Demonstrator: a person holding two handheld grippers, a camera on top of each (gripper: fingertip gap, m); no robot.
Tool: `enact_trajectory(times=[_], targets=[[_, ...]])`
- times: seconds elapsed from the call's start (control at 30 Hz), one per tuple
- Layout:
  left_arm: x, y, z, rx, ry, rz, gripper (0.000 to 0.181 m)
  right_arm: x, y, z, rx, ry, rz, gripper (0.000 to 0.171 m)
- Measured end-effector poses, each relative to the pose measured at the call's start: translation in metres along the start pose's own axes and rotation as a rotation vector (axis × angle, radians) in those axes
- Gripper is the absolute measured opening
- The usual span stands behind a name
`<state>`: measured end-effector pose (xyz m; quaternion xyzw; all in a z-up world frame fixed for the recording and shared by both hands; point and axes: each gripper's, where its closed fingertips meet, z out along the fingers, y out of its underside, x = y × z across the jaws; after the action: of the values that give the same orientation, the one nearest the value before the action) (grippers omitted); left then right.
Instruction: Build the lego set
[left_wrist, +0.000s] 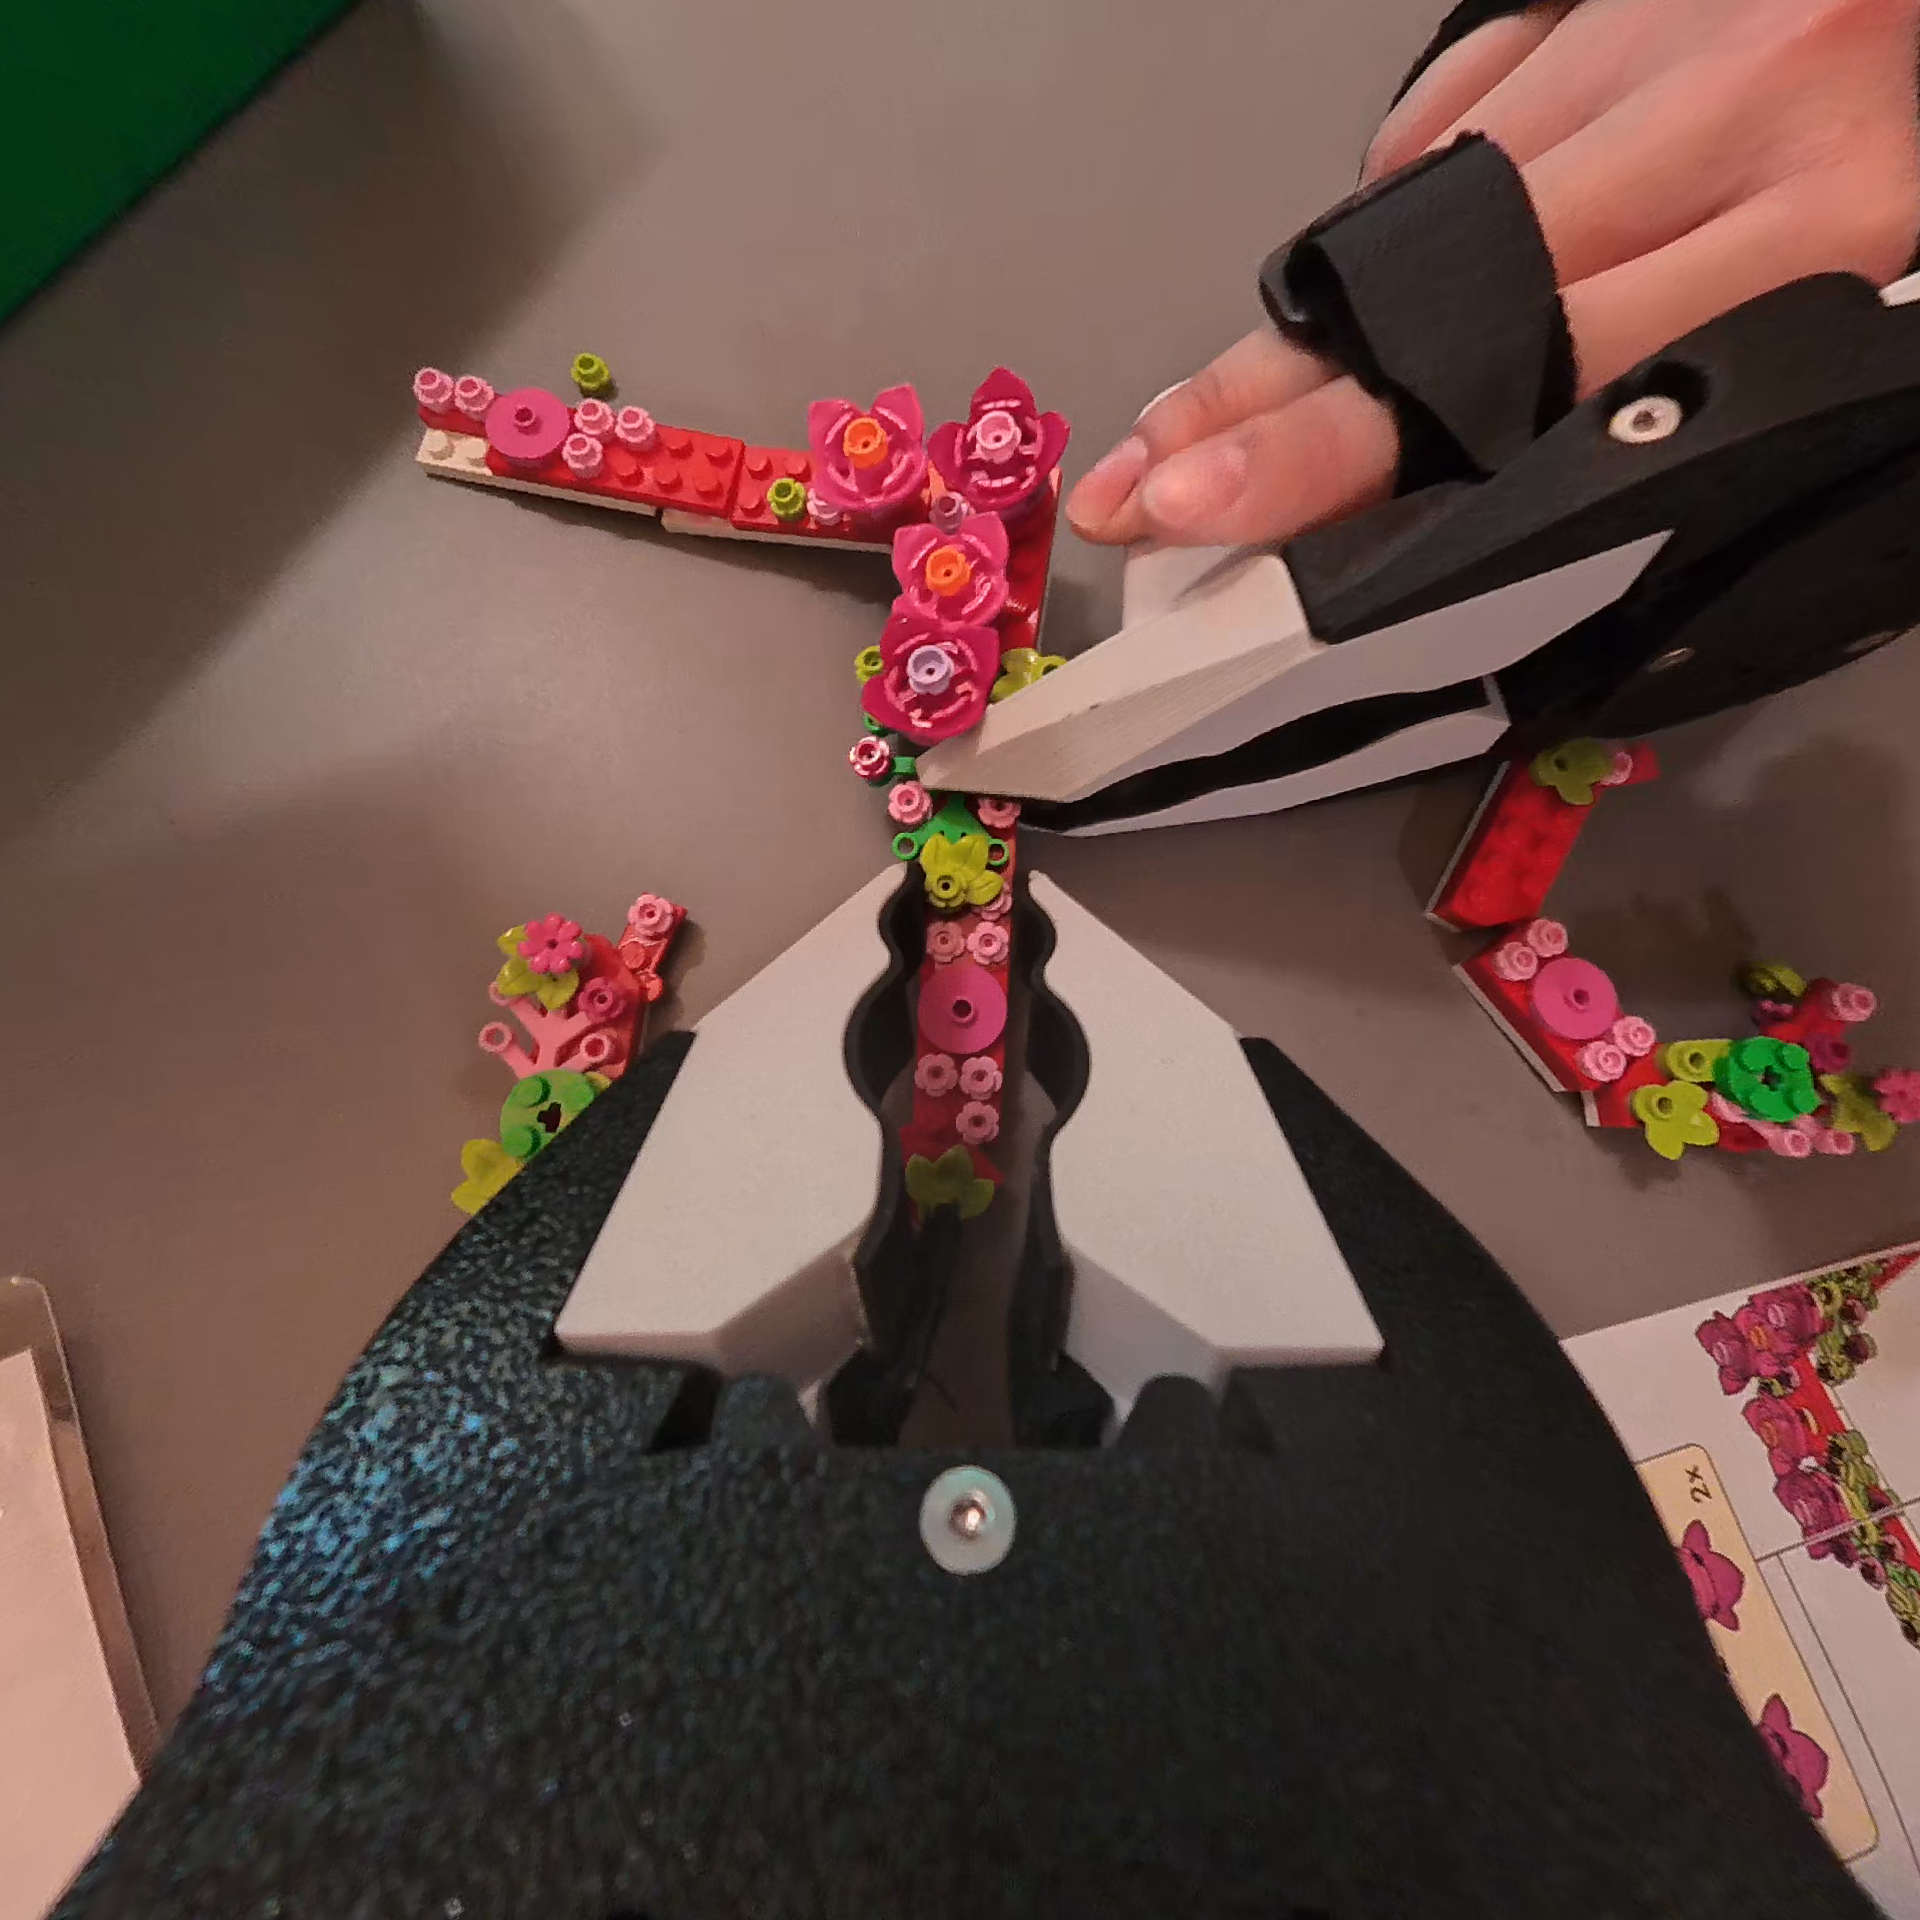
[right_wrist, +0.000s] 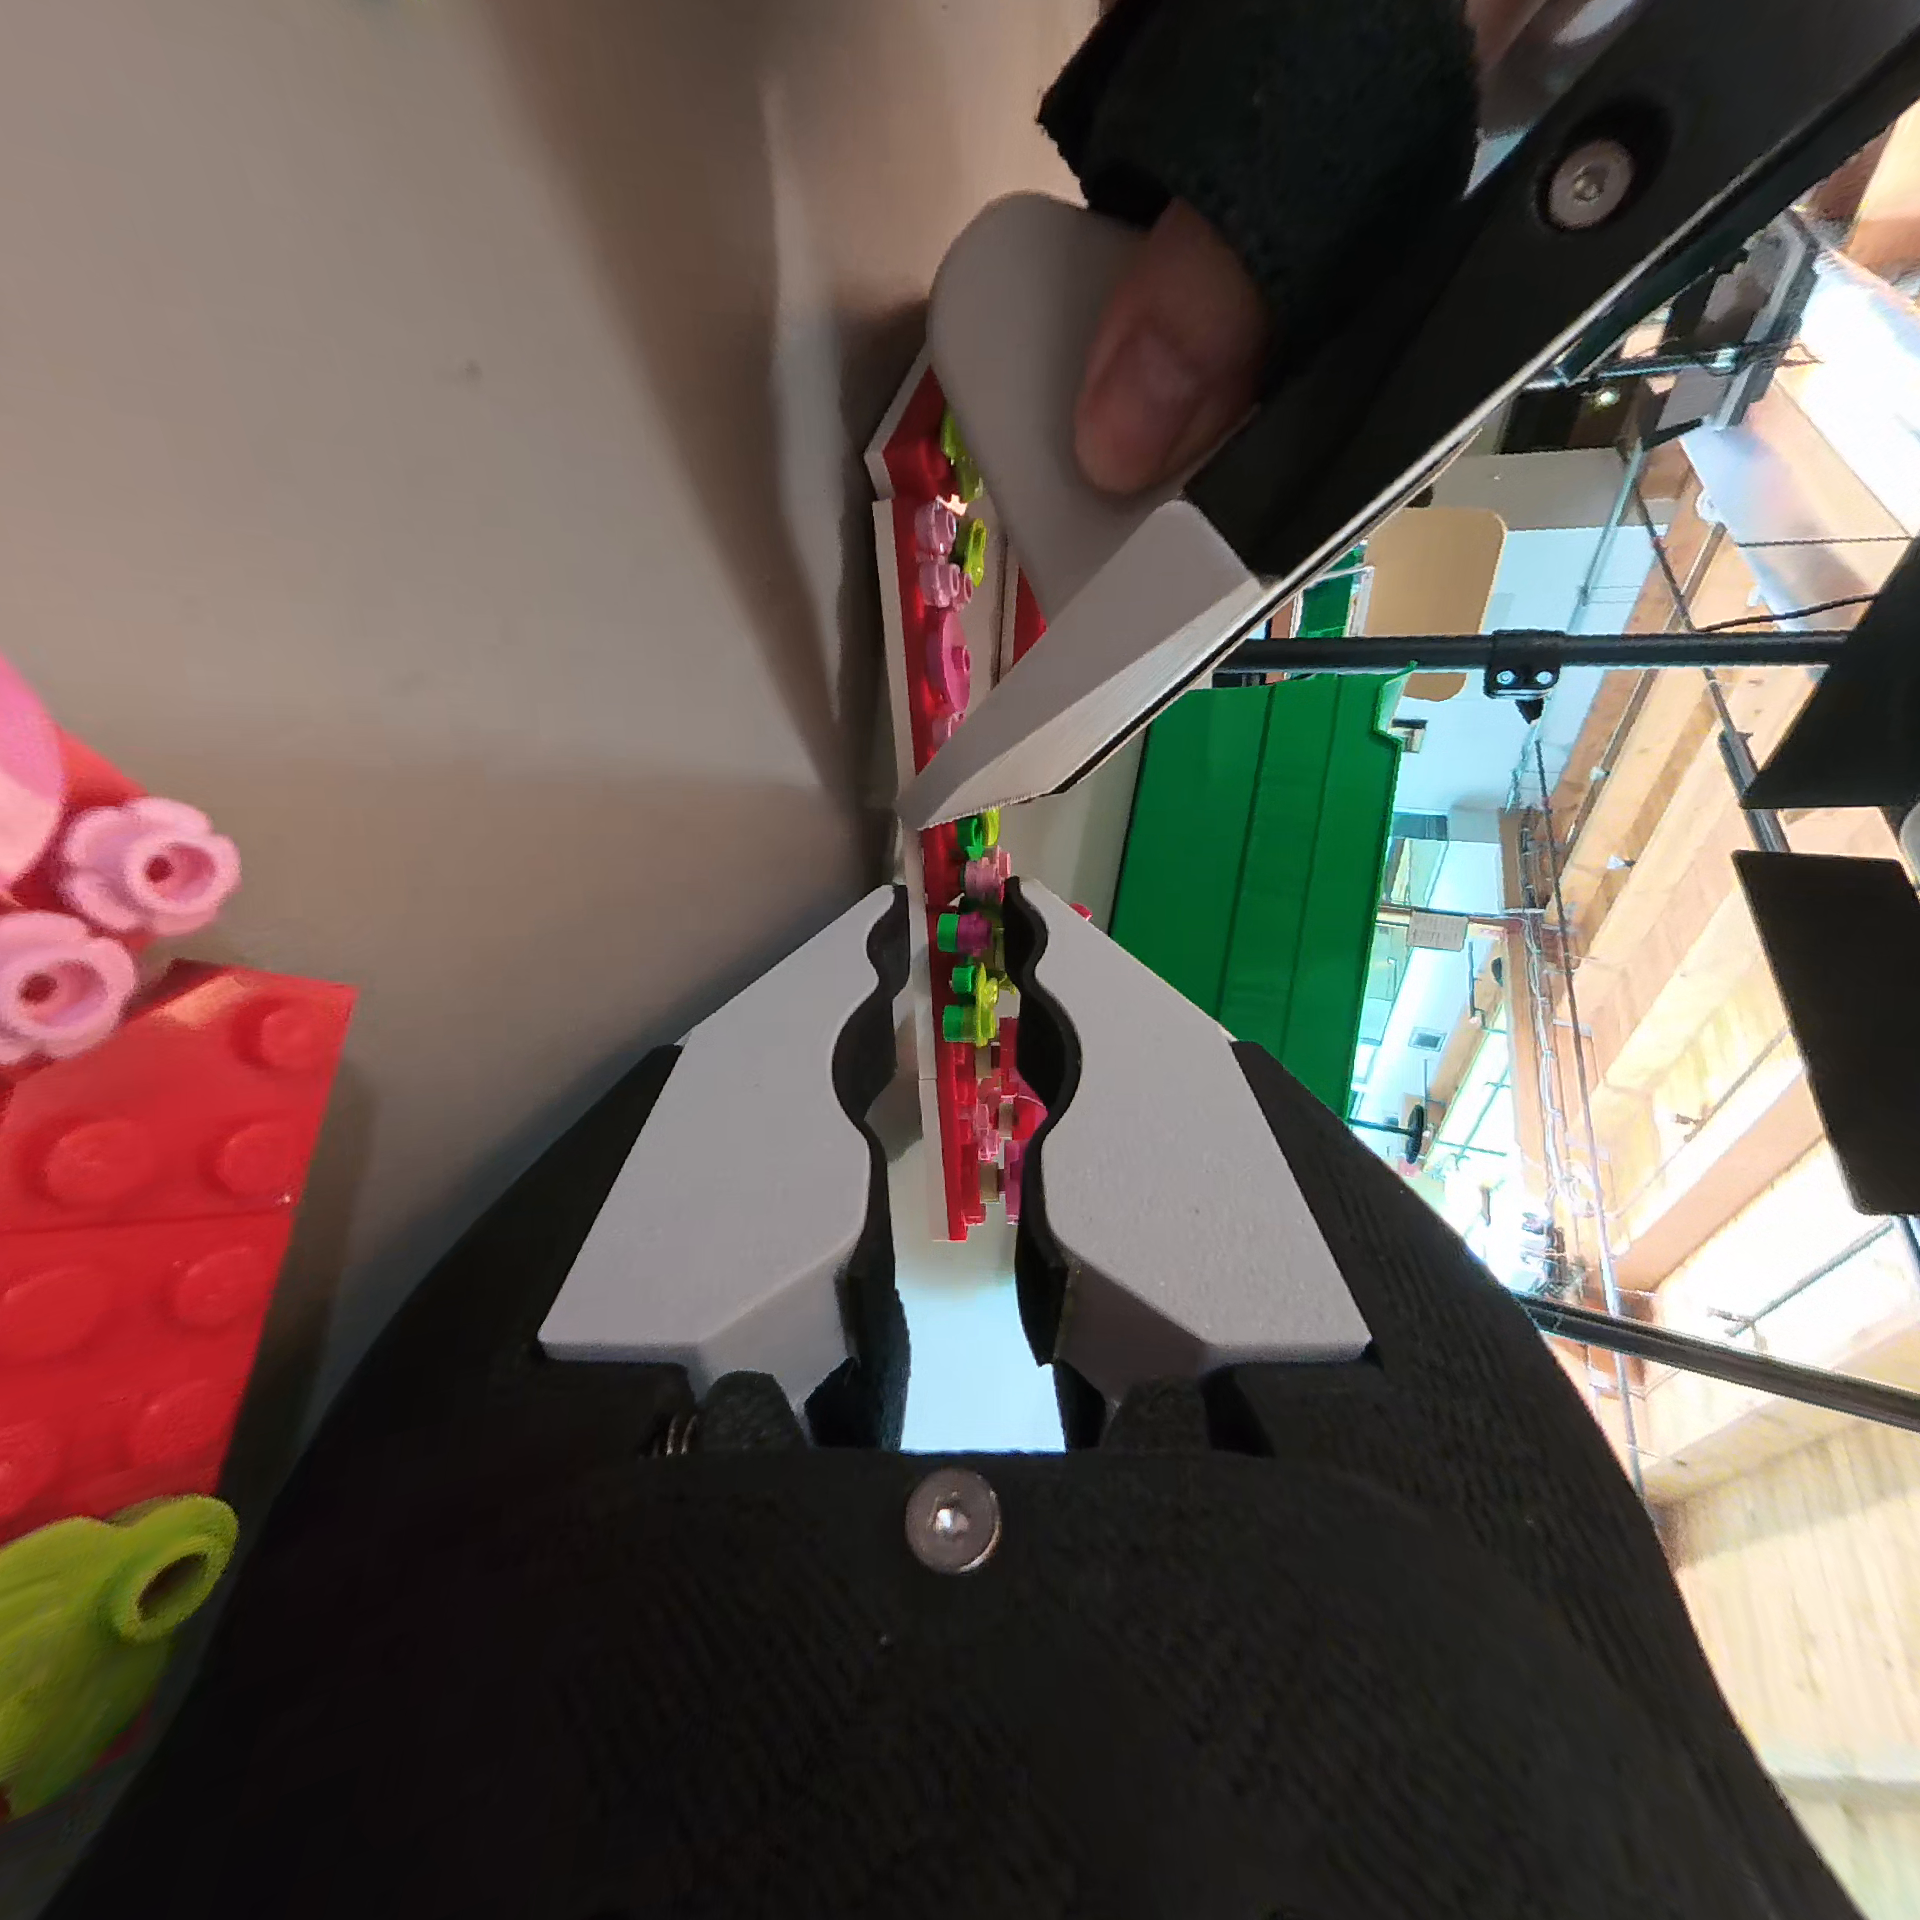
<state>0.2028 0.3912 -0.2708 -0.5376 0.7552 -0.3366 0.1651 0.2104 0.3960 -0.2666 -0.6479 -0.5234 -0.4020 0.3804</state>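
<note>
Up close — studded red flower strip (left_wrist: 961, 1023) between scalloped grey fingers (left_wrist: 764, 1101).

Ahead of the left claw (left_wrist: 961, 894) sit 4 big magenta roses (left_wrist: 935, 582) in a cluster. 3 flat pink discs (left_wrist: 961, 1010) show: 1 between its fingers, 1 far left, 1 right. 2 loose flowered red pieces lie apart: 1 left (left_wrist: 577, 997), 1 right (left_wrist: 1621, 997). 1 instruction booklet (left_wrist: 1787, 1507) lies at lower right.

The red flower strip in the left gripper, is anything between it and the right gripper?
Nothing visible stands between them. The left gripper is already shut on the red flower strip, and the right gripper grips the same strip farther along, beside the big magenta flowers.
</note>
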Motion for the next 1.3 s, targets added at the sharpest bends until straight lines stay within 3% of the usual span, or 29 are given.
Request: enact_trajectory(times=[0.43,0.63,0.83,1.07,1.3], targets=[[0.001,0.001,0.001,-0.008,0.003,0.004,0.014,0.002,-0.001,-0.004,0.037,0.018,0.002,0.022],[0.000,0.004,0.004,-0.054,-0.029,0.044,0.014,0.003,-0.004,-0.019,0.087,0.001,0.021,0.038],[0.000,0.004,0.004,-0.053,-0.031,0.050,0.014,0.003,0.000,-0.020,0.083,-0.057,0.016,0.039],[0.001,0.004,0.004,-0.057,-0.035,0.065,0.014,0.019,0.000,-0.028,0.272,-0.426,0.242,0.032],[0.001,0.004,0.004,-0.054,-0.039,0.089,0.014,0.022,-0.007,-0.027,0.357,-0.855,0.213,0.022]])
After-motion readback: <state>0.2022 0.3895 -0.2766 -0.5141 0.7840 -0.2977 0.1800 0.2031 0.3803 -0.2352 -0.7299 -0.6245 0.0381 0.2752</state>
